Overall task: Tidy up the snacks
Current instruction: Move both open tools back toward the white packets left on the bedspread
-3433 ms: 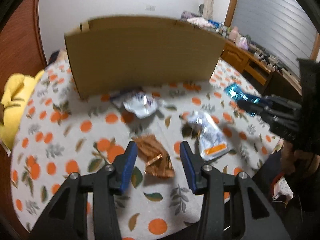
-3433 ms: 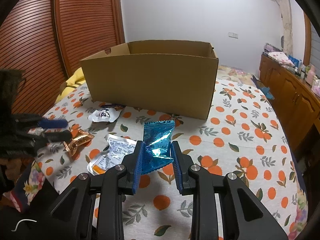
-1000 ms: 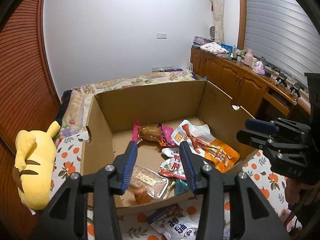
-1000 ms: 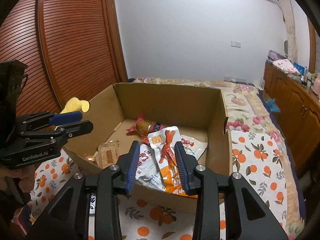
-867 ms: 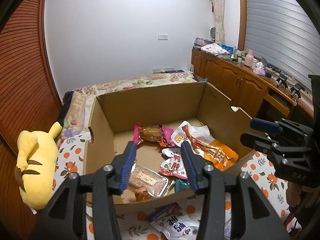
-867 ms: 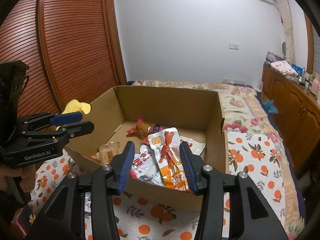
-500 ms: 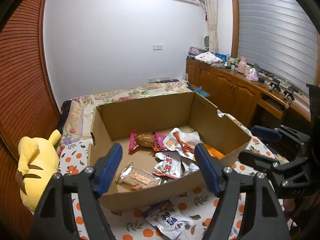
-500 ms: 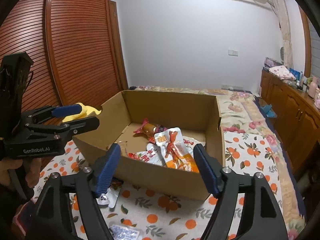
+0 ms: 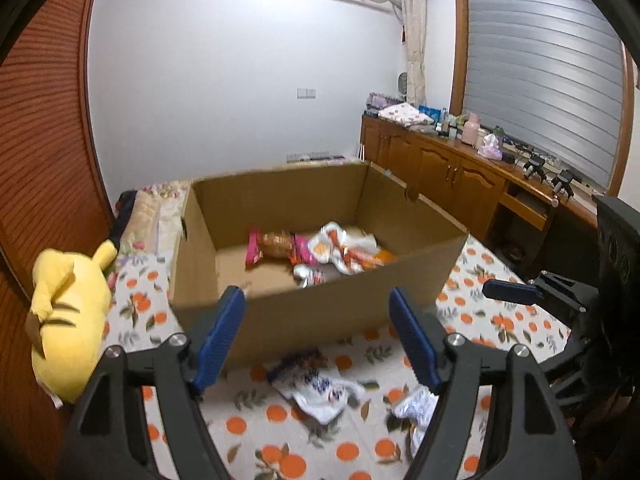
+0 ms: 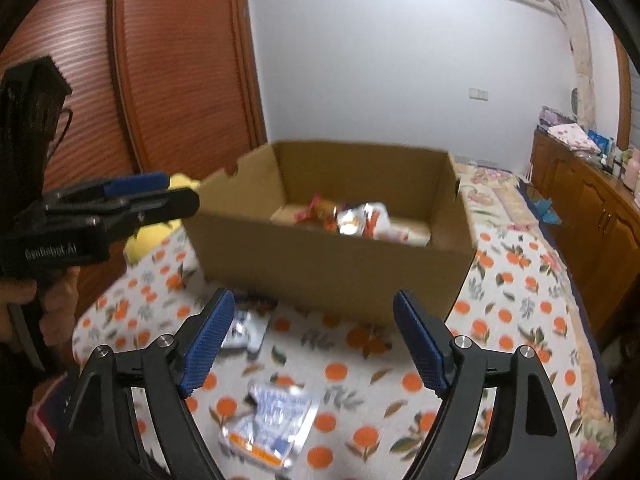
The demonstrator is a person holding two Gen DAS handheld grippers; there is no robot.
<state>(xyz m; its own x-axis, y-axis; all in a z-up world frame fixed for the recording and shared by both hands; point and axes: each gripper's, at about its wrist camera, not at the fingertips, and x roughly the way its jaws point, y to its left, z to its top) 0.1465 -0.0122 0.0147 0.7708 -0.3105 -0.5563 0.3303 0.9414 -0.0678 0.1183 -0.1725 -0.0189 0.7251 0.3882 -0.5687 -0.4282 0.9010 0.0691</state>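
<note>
An open cardboard box (image 9: 312, 316) stands on the orange-print tablecloth; it also shows in the right wrist view (image 10: 332, 268). Several snack packets (image 9: 320, 248) lie inside it (image 10: 352, 220). A white and purple packet (image 9: 316, 388) lies on the cloth in front of the box, with a silver packet (image 9: 416, 404) to its right. In the right wrist view the silver packet with an orange stripe (image 10: 272, 420) and a white packet (image 10: 244, 332) lie on the cloth. My left gripper (image 9: 316, 332) is open and empty above the cloth. My right gripper (image 10: 312, 336) is open and empty.
A yellow plush toy (image 9: 68, 304) lies at the table's left edge. Wooden cabinets (image 9: 452, 176) with clutter line the right wall. A wooden sliding door (image 10: 168, 80) stands on the left. The other gripper shows at each view's side (image 9: 560, 300) (image 10: 100, 208).
Both grippers have opened wide and pulled back and down from above the box to in front of it. The packets on the cloth have come into view.
</note>
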